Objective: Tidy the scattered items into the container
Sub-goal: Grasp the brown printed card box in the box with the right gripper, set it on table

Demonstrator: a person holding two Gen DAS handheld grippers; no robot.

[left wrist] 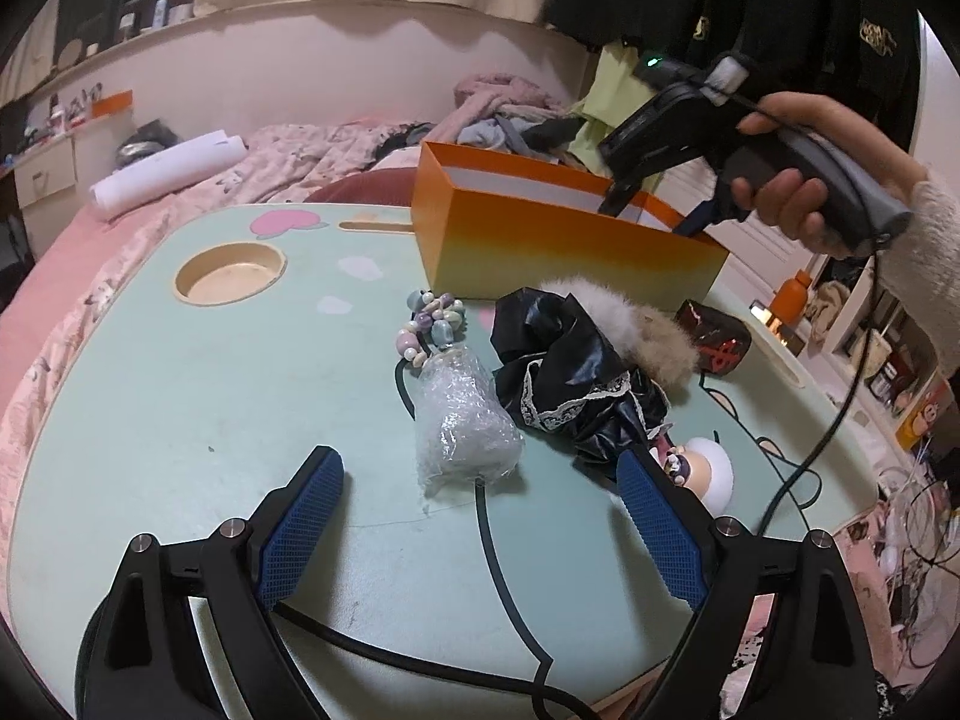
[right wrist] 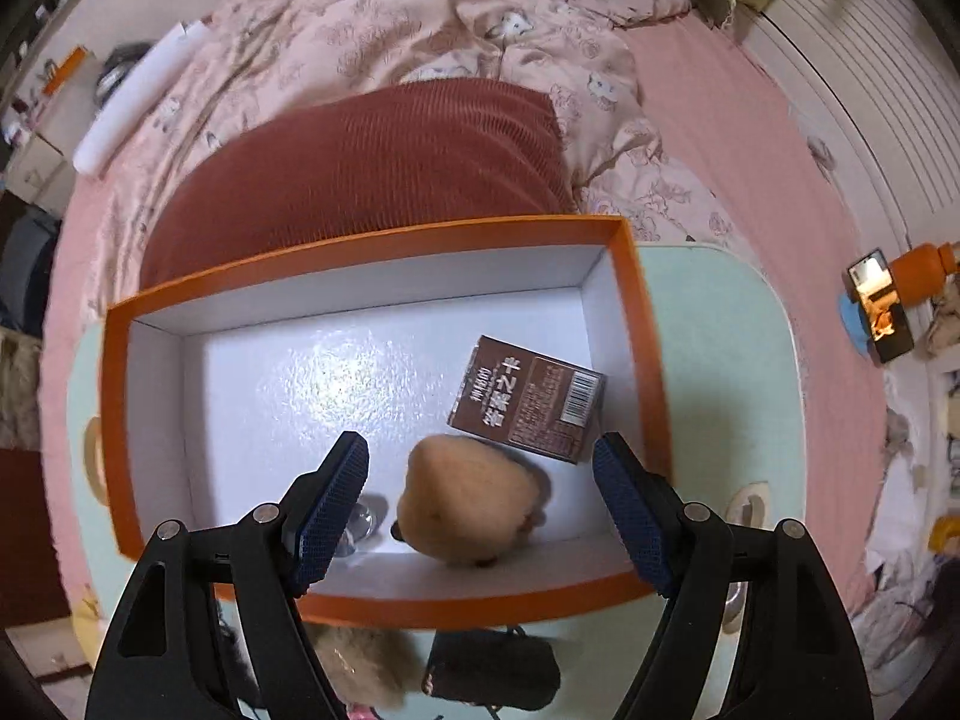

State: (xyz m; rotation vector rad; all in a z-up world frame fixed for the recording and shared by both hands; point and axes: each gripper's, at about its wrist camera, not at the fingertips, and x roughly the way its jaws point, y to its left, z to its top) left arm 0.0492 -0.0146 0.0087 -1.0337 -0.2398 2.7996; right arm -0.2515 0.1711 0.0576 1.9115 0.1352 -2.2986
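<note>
An orange box point(left wrist: 558, 240) stands at the back of the mint lap table point(left wrist: 198, 396). On the table lie a plastic-wrapped item point(left wrist: 465, 420), a bead bracelet point(left wrist: 429, 324), a black lace cloth point(left wrist: 570, 372), a fur tuft point(left wrist: 624, 324), a dark pouch point(left wrist: 717, 339) and a small white-haired figure point(left wrist: 702, 468). My left gripper point(left wrist: 480, 516) is open, just short of the wrapped item. My right gripper point(right wrist: 480, 510) is open above the box point(right wrist: 372, 240), which holds a tan plush point(right wrist: 465, 504), a brown carton point(right wrist: 528, 402) and a small clear item point(right wrist: 360, 525). The right gripper also shows in the left wrist view point(left wrist: 654, 210).
A round cup recess point(left wrist: 228, 273) is set in the table's far left. A black cable point(left wrist: 498, 570) runs across the near table. The table sits on a bed with a pink quilt point(right wrist: 420, 30) and a red cushion point(right wrist: 360, 162). Shelves and clutter stand at the right.
</note>
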